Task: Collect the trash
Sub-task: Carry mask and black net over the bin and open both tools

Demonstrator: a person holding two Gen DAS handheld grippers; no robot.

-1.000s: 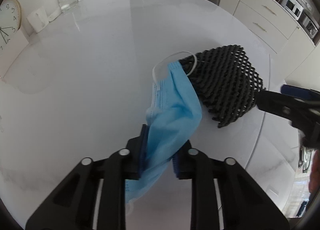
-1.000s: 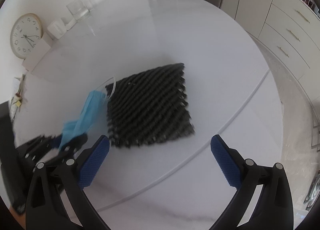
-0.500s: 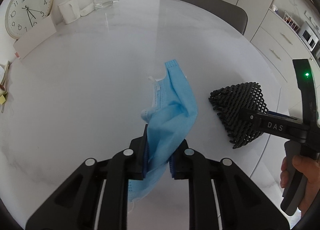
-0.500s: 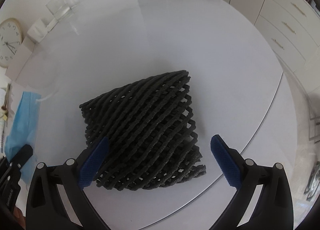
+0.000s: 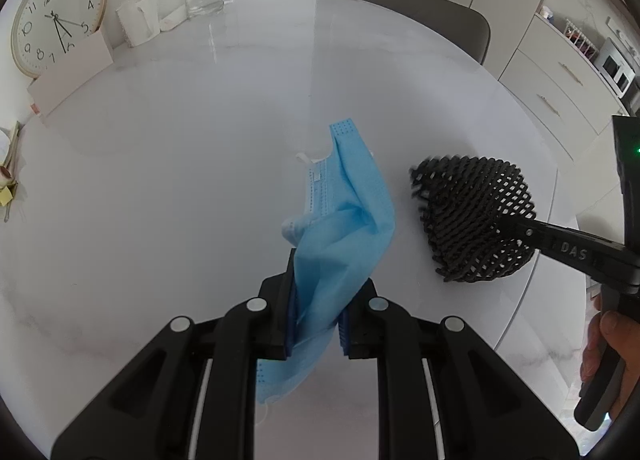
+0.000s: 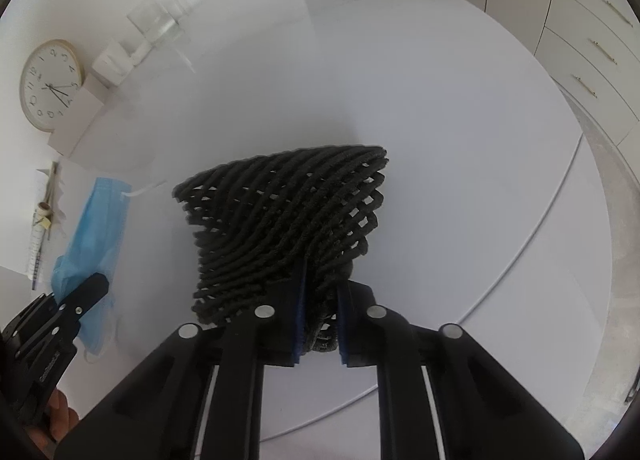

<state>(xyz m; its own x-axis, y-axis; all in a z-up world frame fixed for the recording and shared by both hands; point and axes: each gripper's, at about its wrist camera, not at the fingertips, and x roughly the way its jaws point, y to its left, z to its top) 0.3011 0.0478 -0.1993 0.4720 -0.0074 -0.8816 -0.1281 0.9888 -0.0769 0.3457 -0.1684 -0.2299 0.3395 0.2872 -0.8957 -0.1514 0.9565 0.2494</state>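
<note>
The left gripper [image 5: 317,320] pinched the blue mask [image 5: 344,219]; the right gripper [image 6: 319,324], jaws just closed, clamped the black foam net [image 6: 288,215], whose springy mesh could slip free.

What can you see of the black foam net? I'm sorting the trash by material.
The black foam net is an open diamond mesh of soft-looking strands, bunched into a fan. The right gripper, whose jaws have just been closing, pinches its near end; the far end flares wide above the white table. It lies apart from the blue face mask.
</note>
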